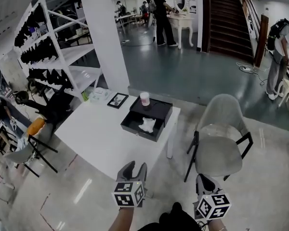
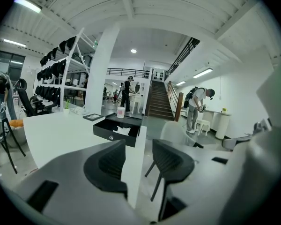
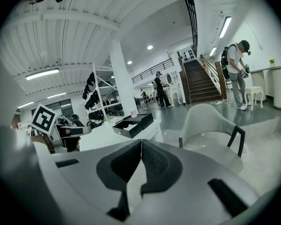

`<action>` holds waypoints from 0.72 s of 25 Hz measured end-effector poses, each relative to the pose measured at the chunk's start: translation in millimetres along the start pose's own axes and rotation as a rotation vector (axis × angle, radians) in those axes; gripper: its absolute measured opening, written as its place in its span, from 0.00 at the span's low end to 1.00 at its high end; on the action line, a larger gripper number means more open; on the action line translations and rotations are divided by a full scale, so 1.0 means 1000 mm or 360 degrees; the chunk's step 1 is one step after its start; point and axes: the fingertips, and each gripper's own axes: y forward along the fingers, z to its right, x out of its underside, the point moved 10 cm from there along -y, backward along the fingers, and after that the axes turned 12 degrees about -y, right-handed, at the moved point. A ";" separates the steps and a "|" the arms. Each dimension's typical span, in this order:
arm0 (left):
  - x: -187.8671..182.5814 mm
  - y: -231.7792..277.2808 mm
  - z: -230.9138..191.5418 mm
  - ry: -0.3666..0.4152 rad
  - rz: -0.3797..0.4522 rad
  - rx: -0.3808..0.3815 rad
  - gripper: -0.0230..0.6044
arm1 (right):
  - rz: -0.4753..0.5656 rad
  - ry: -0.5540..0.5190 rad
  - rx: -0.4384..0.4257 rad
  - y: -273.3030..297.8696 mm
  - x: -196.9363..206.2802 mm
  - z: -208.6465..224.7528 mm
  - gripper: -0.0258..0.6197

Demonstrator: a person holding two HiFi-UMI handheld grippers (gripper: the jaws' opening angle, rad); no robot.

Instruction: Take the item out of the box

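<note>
White crumpled item (image 1: 147, 124) in black box (image 1: 135, 129): likely soft and light; pinch a raised fold. Left gripper (image 1: 136, 167) jaws apart, empty; right gripper (image 1: 204, 181) jaws together; both well short of box.

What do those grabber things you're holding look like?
The left hand-held gripper and the right hand-held gripper are smooth light grey plastic, each with two curved jaws lined with dark ribbed pads. Each carries a cube with black-and-white square markers.
</note>
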 end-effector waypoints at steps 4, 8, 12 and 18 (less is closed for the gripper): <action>-0.013 0.019 -0.005 0.0020 0.0006 0.0002 0.29 | 0.0003 0.0001 -0.0019 0.018 -0.007 0.005 0.04; -0.026 0.039 -0.010 0.0027 0.0014 -0.0005 0.29 | -0.0005 -0.0015 -0.0034 0.040 -0.015 0.012 0.04; -0.042 0.063 -0.017 0.0029 0.0018 -0.0029 0.29 | -0.0007 -0.0028 -0.0061 0.068 -0.028 0.023 0.04; -0.065 0.103 -0.023 0.0022 0.0024 -0.0051 0.29 | -0.0019 -0.0029 -0.0099 0.108 -0.043 0.042 0.04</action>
